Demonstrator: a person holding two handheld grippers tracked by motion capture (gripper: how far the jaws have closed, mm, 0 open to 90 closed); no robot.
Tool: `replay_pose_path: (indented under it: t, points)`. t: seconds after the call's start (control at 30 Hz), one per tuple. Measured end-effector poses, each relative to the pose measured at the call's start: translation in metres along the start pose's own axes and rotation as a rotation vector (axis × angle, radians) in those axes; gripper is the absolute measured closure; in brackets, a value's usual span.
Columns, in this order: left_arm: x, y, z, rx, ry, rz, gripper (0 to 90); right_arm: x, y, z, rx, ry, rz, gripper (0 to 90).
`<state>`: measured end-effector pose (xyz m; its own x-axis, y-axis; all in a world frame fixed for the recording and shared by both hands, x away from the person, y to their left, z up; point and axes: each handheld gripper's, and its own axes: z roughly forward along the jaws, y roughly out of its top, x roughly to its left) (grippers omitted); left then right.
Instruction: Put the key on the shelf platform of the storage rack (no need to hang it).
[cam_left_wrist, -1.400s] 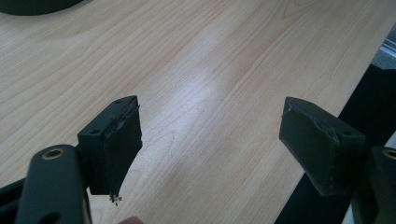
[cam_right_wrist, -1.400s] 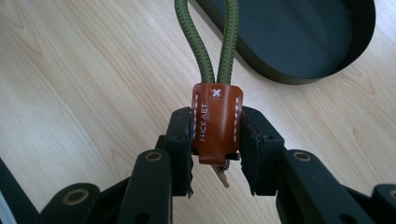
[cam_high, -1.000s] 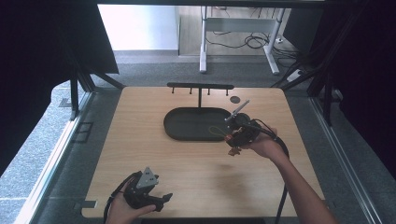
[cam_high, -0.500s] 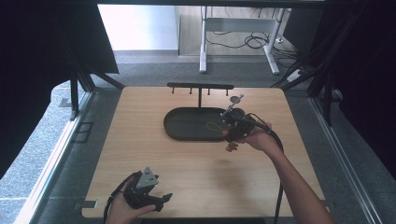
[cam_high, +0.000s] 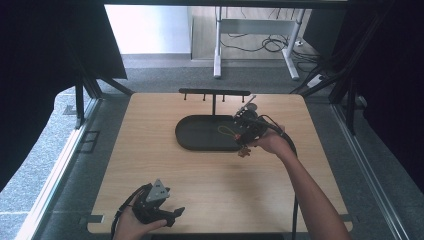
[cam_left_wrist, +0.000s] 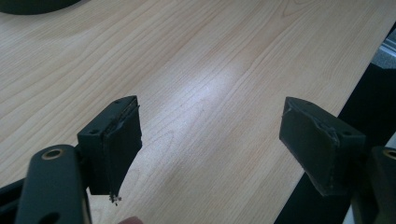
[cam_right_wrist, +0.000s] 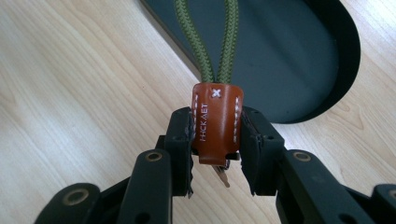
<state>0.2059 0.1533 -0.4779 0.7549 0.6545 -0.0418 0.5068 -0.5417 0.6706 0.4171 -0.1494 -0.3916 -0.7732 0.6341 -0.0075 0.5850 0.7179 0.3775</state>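
Clamping the brown leather tab (cam_right_wrist: 216, 122) of an olive cord loop (cam_right_wrist: 208, 35) in the right gripper (cam_right_wrist: 216, 140), over the dark tray (cam_right_wrist: 299, 60). Resting the left gripper (cam_left_wrist: 210, 140) near the table (cam_left_wrist: 196, 70) edge, jaws apart and empty.

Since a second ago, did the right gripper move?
Yes. The right gripper, shut on the brown keychain, has slid left over the black tray rim.

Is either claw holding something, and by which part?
The right claw grips a keychain by its brown leather tab, its green cord loop hanging free. The left claw holds nothing.
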Motion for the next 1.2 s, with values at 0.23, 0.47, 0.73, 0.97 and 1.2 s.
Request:
replay_pose_path:
  t: [0.23, 0.47, 0.73, 0.97, 1.2]
  points:
    - [0.001, 0.0, 0.0, 0.002, -0.002, -0.001, 21.5, -0.006, 0.011, 0.003, 0.0, -0.002, 0.012, 66.5]
    - [0.0, 0.0, 0.001, 0.004, -0.005, 0.003, 21.5, -0.009, 0.021, 0.005, -0.009, 0.002, 0.03, 66.5]
    - [0.001, -0.001, -0.002, -0.005, 0.001, -0.004, 21.5, -0.013, 0.031, 0.014, -0.001, -0.004, 0.028, 66.5]
    - [0.003, -0.001, -0.001, -0.003, -0.001, -0.005, 21.5, -0.02, 0.039, 0.021, 0.003, -0.005, 0.046, 66.5]
    - [0.003, -0.001, -0.003, -0.009, 0.001, -0.007, 21.5, -0.025, 0.047, 0.02, -0.011, -0.015, 0.056, 66.5]
